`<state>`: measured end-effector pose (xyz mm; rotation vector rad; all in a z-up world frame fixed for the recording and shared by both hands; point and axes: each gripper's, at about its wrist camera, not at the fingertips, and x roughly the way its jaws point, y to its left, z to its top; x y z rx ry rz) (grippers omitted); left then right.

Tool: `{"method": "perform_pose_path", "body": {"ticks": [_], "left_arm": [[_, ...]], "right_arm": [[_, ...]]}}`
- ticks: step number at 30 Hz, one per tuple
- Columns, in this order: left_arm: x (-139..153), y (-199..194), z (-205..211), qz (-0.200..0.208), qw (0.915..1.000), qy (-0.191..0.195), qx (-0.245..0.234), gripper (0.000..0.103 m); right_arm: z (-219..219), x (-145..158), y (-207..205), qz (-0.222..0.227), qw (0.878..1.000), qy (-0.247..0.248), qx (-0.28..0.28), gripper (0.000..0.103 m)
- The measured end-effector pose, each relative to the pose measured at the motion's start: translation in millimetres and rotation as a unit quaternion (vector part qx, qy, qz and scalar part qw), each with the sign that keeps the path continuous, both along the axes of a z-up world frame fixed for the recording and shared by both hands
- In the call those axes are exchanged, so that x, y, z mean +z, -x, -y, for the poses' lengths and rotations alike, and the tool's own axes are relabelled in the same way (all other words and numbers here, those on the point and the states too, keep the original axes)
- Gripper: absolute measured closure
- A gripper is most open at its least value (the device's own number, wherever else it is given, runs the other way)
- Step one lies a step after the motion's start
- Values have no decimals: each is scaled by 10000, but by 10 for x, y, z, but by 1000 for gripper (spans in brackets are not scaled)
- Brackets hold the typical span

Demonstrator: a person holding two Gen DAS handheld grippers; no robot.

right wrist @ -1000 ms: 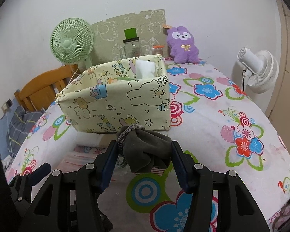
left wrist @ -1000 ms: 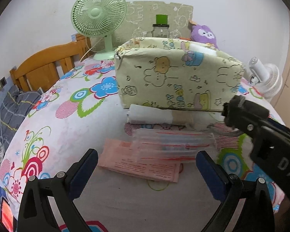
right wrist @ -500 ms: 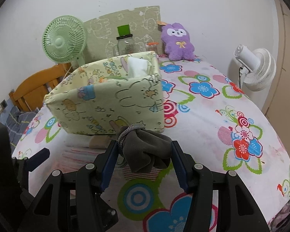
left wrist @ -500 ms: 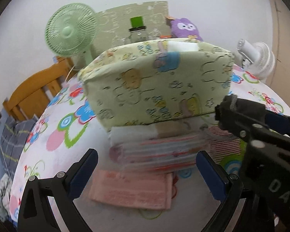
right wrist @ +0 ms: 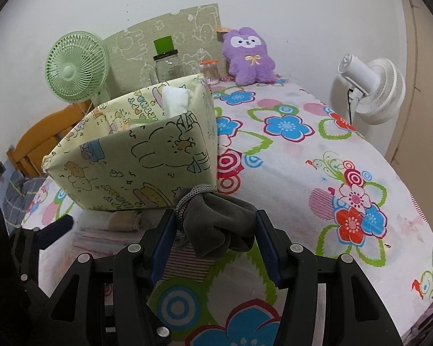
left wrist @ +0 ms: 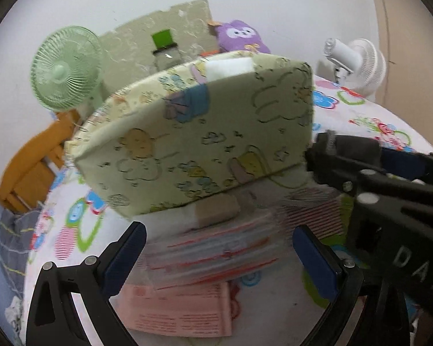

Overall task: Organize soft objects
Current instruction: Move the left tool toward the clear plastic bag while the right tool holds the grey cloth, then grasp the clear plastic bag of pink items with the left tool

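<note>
A pale yellow cartoon-print fabric bin (left wrist: pixel 205 141) (right wrist: pixel 135 155) stands on the flowered bed with a white folded cloth (right wrist: pixel 174 101) inside. My right gripper (right wrist: pixel 213 230) is shut on a grey sock bundle (right wrist: pixel 216 222), just in front of the bin's near right corner. My left gripper (left wrist: pixel 216 250) is open and empty over a clear packet of red-striped items (left wrist: pixel 216 253), a pink packet (left wrist: pixel 182 311) and a white and beige roll (left wrist: pixel 205 213) lying at the bin's front. The right gripper also shows at the right of the left wrist view (left wrist: pixel 389 184).
A green fan (right wrist: pixel 76 66), a glass jar (right wrist: pixel 167 63), a purple plush toy (right wrist: pixel 249 54) and a patterned board (right wrist: pixel 170 37) stand at the back by the wall. A white fan (right wrist: pixel 372 89) is at the right bed edge. A wooden chair (left wrist: pixel 34 167) stands left.
My left gripper has moved forward and tilted, closer to the bin and over the striped packet. My right gripper with the sock has edged closer to the bin's corner.
</note>
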<state>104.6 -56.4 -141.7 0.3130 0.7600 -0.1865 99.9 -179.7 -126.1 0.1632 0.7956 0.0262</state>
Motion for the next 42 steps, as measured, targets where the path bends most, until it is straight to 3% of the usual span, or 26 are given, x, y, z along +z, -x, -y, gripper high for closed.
{"method": "perform_pose_path", "body": {"ticks": [4,9,14,17,26,30,34,36,38,42], "left_arm": [[-42,-38,39,-130,9999,-18,-106,11],[-24,-123,-25,-646,9971,408,-20,25],[-7,-115,15,-702,9963,494,-56,52],[-3,-91,44,-684,9963,514,-51,60],[43,-8,-27,-716,9946,746,48,73],[50,84,-31,-687,9950,716,86,70],[48,162,-100,-715,9937,824,267,60],[53,192,-140,-724,9928,886,361,54],[60,229,-167,-741,9921,937,396,41],[89,306,-200,-648,9928,918,426,32]], "right_arm": [[0,-29,-22,-41,10000,-54,42,45],[34,-72,-42,-124,9999,-101,21,45],[40,-84,-33,-141,9998,-146,40,45],[33,-86,-21,-139,9998,-156,69,45],[23,-25,52,-59,9997,-179,137,45],[4,1,92,-36,9997,-160,199,45],[-33,24,151,-14,9995,-146,270,45],[-53,34,180,-7,9994,-141,316,45],[-73,44,211,4,9993,-130,354,45],[-104,66,267,35,9992,-113,382,45]]}}
